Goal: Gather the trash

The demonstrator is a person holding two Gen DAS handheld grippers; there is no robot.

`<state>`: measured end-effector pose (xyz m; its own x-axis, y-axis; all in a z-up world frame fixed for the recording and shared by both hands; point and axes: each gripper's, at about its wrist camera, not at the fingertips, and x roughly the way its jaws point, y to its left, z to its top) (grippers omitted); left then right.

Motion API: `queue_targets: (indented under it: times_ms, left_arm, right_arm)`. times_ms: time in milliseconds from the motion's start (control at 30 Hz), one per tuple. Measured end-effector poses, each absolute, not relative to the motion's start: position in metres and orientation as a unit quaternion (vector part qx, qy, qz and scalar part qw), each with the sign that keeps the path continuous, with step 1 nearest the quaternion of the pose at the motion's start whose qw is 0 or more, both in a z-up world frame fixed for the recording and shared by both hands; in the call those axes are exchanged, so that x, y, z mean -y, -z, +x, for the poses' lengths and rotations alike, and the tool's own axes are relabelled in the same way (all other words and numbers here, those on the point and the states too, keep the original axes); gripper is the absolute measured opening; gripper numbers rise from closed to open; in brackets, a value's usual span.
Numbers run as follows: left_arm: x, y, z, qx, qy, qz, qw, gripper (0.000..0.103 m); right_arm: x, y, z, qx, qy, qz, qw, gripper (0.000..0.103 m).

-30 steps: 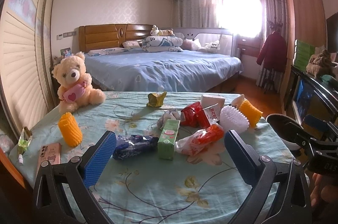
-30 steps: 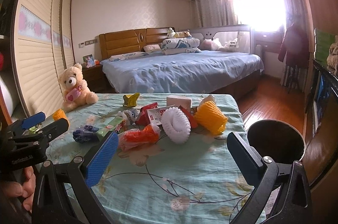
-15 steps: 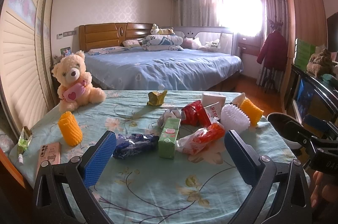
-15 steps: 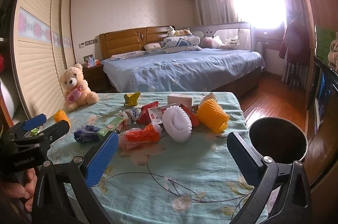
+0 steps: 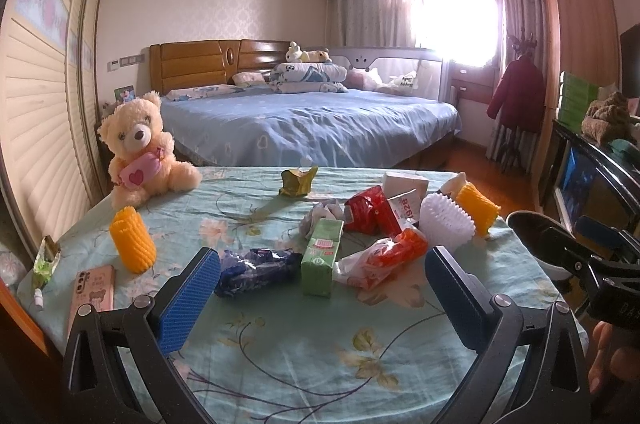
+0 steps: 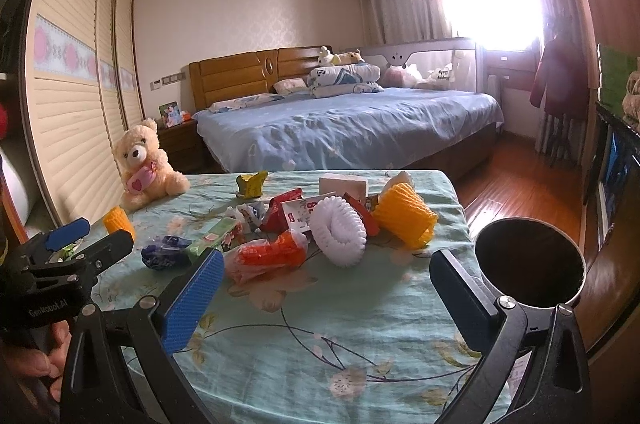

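Trash lies scattered on the floral tablecloth (image 5: 304,356): a green carton (image 5: 322,256), a blue wrapper (image 5: 256,268), an orange-and-clear bag (image 5: 384,258), red packets (image 5: 366,208), a white foam net (image 5: 446,222) and a yellow crumpled wrapper (image 5: 298,181). My left gripper (image 5: 320,292) is open, hovering just short of the green carton. My right gripper (image 6: 324,294) is open too, in front of the orange bag (image 6: 268,256) and white foam net (image 6: 338,230). A round black bin (image 6: 528,262) stands off the table's right edge.
A teddy bear (image 5: 138,154) sits at the table's back left. Orange foam nets (image 5: 132,244) (image 5: 476,206), a phone (image 5: 94,290) and a small green packet (image 5: 46,260) also lie on the table (image 6: 360,324). A bed (image 5: 304,128) is behind, a cabinet (image 5: 580,184) to the right.
Both grippers have edged slightly forward and lower toward the trash pile. Nothing on the table has moved, and both stay open.
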<state>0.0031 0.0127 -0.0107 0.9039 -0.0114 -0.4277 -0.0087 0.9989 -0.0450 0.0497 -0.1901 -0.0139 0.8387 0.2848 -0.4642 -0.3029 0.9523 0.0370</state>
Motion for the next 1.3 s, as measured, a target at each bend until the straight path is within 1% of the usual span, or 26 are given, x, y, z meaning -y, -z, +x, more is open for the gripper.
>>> queue_targets:
  times_ms: [467,633,800,967,1067,1233,1300]
  left_arm:
    - [-0.036,0.024,0.014,-0.258,-0.021,-0.042,0.965,0.102]
    - [-0.048,0.031,0.022,-0.273,-0.035,-0.051,0.96,0.102]
    - [-0.069,0.039,0.039,-0.294,-0.048,-0.067,0.952,0.098]
    - [-0.093,0.051,0.069,-0.329,-0.029,-0.103,0.938,0.095]
    - [-0.1,0.057,0.089,-0.347,-0.016,-0.099,0.933,0.091]
    - [-0.106,0.07,0.121,-0.364,-0.001,-0.093,0.927,0.085]
    - [-0.108,0.072,0.128,-0.366,0.005,-0.092,0.926,0.08]
  right_arm:
    - [0.178,0.027,0.065,-0.281,-0.169,-0.014,0.945,0.103]
    - [0.166,0.036,0.079,-0.31,-0.185,-0.006,0.933,0.102]
    - [0.152,0.05,0.096,-0.344,-0.203,0.003,0.917,0.102]
    - [0.141,0.069,0.117,-0.393,-0.214,0.027,0.894,0.095]
    - [0.132,0.081,0.129,-0.417,-0.219,0.033,0.881,0.09]
    - [0.123,0.093,0.148,-0.447,-0.223,0.054,0.865,0.086]
    - [0.121,0.095,0.156,-0.453,-0.222,0.063,0.861,0.086]
